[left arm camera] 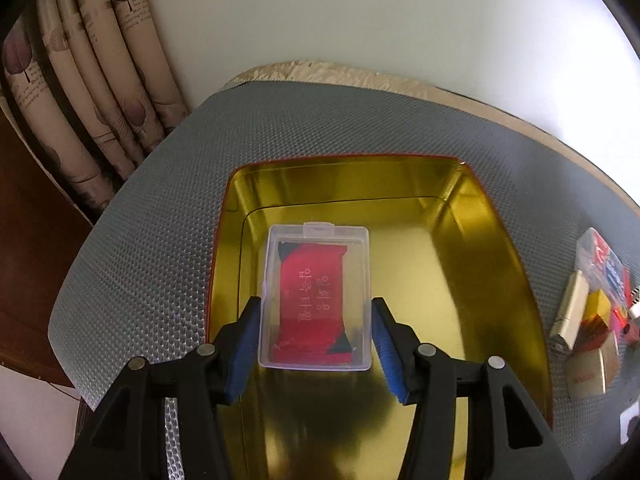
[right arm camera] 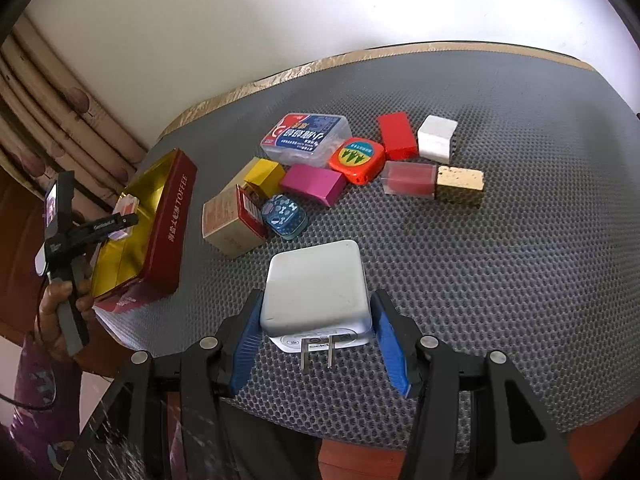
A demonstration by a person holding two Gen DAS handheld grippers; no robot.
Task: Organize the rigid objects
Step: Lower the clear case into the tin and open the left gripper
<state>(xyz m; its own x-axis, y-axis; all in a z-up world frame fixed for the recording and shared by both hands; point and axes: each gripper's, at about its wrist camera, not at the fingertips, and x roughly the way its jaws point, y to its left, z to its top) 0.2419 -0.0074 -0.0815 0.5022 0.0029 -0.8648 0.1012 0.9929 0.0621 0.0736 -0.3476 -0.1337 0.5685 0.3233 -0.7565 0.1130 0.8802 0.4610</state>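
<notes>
My left gripper is shut on a clear plastic case with a red card inside, held over the gold inside of an open red tin. The tin also shows in the right wrist view, with the left gripper over it. My right gripper is shut on a white power adapter, prongs toward the camera, just above the grey mat.
A cluster of small boxes lies on the mat: blue-labelled clear case, orange tape measure, magenta box, yellow box, red box, white block, blue tin. A curtain hangs at left.
</notes>
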